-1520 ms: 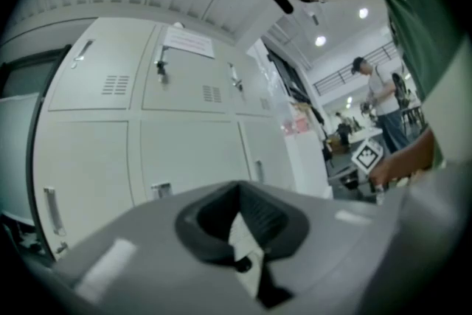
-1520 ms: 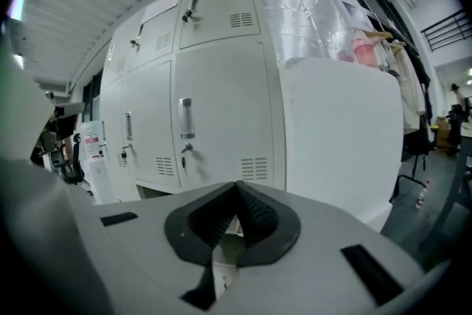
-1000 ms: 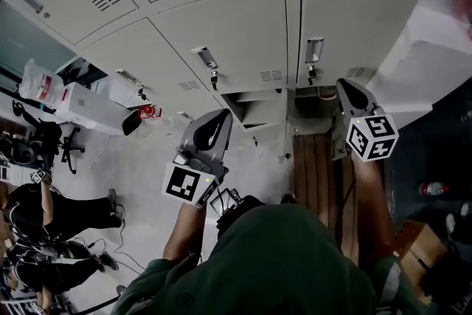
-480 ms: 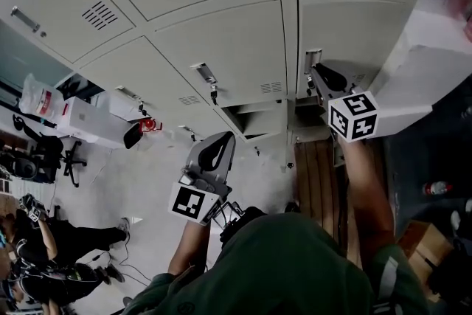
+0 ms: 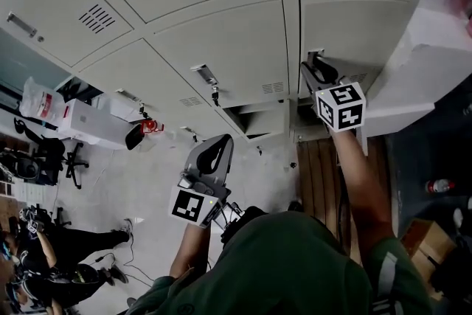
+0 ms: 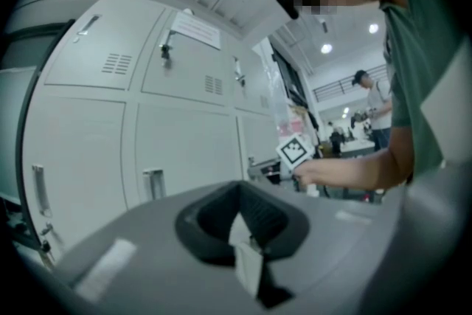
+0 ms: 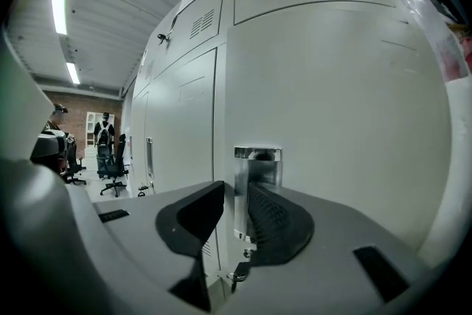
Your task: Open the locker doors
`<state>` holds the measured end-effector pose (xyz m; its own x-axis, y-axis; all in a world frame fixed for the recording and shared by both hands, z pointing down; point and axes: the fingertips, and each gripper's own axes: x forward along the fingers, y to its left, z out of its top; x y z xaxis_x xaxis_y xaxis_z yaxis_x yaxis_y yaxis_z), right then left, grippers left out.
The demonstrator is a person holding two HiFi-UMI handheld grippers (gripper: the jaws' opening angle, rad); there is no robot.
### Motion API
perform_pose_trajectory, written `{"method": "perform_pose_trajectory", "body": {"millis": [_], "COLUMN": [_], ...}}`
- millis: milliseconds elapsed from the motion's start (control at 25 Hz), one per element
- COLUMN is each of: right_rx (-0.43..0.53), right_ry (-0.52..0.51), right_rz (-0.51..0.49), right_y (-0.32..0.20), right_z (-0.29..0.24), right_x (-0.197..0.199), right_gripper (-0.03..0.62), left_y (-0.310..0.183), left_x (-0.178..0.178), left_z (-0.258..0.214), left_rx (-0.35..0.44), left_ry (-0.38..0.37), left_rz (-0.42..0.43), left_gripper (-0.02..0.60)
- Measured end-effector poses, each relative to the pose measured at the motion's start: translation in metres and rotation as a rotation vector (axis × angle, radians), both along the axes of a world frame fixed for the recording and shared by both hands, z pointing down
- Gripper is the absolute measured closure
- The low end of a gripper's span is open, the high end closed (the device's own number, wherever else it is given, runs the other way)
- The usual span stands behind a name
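Note:
Grey lockers fill the head view. The right-hand locker door (image 5: 354,26) carries a chrome handle (image 5: 316,56) on its left edge. My right gripper (image 5: 313,71) is up at that handle. In the right gripper view the handle (image 7: 254,173) stands between the jaws of the right gripper (image 7: 237,212), which are opening; the right pad (image 7: 269,221) lies close beside it and the left jaw stands off. My left gripper (image 5: 214,147) hangs lower, away from the lockers, and the left gripper (image 6: 240,223) shows its jaws together with nothing held.
The neighbouring door (image 5: 228,40) has its own handle (image 5: 205,74) with a key below. A bottom locker (image 5: 251,114) looks open. A wooden pallet (image 5: 318,170) lies on the floor at right. A plastic-covered surface (image 5: 435,48) stands at right. People and an office chair (image 5: 29,158) are at far left.
My right gripper has gone up and forward from near the floor-level lockers to the chrome handle of the right door. The left gripper has hardly moved.

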<state>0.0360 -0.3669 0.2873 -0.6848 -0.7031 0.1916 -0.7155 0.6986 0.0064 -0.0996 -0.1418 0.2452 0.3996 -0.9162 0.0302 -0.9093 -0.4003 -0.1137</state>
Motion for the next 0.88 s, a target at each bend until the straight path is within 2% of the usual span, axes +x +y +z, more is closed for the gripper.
{"method": "perform_pose_trajectory", "body": {"millis": [80,360,640,680,720,880], "right_rx": [0.017,0.043,0.057,0.067,0.075,0.053], "right_ry": [0.010,-0.008,-0.029,-0.024,-0.019,-0.017], "right_rz": [0.009,0.008,0.028,0.054,0.083,0.142], "right_y": [0.003,0.029,0.068,0.071,0.073,0.088], "right_z": [0.000,-0.001,-0.001,-0.001,-0.001,0.004], "right_x": [0.001,0.014,0.044,0.054,0.066,0.108], "right_gripper": [0.505,0.507,0.500,0.524,0.591,0.591], "left_y": [0.002,0.001,-0.001,-0.002,-0.002,-0.006], "left_x": [-0.001,0.002,0.020,0.023,0.026,0.040], "left_z": [0.000,0.005,0.006,0.006,0.006,0.010], "left_rx": [-0.002,-0.006,-0.004,-0.004,-0.004,-0.007], "left_ry": [-0.002,0.002,0.004,0.005,0.006,0.006], "left_rz": [-0.003,0.010,0.054,0.061,0.070,0.111], "left_gripper": [0.578,0.578,0.578,0.578,0.578,0.578]}}
